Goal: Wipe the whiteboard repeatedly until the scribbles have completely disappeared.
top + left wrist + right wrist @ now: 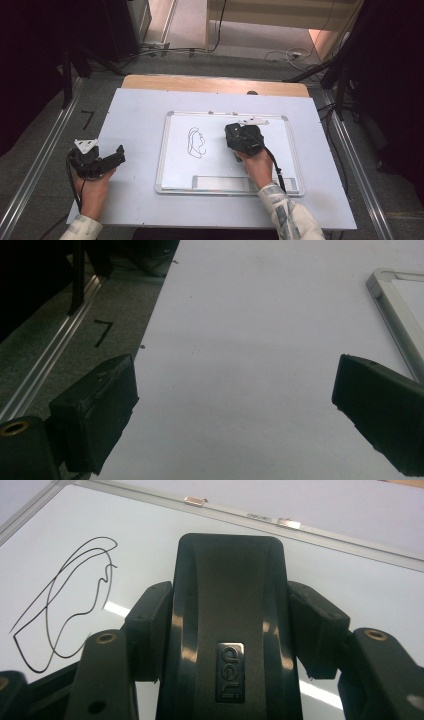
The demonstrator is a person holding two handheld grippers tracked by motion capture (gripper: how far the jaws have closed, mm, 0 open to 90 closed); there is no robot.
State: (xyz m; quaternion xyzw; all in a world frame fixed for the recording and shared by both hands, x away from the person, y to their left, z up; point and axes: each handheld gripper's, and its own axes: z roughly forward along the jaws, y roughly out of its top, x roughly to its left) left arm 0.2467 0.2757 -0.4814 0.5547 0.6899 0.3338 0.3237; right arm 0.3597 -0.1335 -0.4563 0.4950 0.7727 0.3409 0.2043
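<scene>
Inspector: Your right hand-held gripper (239,131) sits over the whiteboard (280,150), at about two o'clock from the board's centre. In the right gripper view its jaws are clamped on both flanks of a black whiteboard eraser (227,605) with a maker's badge on its back. The grip looks square, pads on both sides.

Operator: And the drawing?

Inspector: The black line scribble (196,142) lies at nine o'clock from that eraser, near but apart from it; the eraser is not yet on the ink. The board lies flat on the white counter (135,115), its pen tray (220,182) at six o'clock.

Operator: My left side?

Inspector: Your left hand-held gripper (119,154) rests at the counter's eight o'clock edge, jaws wide apart, nothing between them, well apart from the board.

Operator: Risks?

Inspector: In my judgement, three. Nothing pins the board, so a sideways wipe could drag it across the counter. You hold the eraser by its smooth, glossy sides; press down hard and it could tilt or slip out of the pads. A tilted eraser would meet the board on one edge and leave streaks of ink behind.
</scene>
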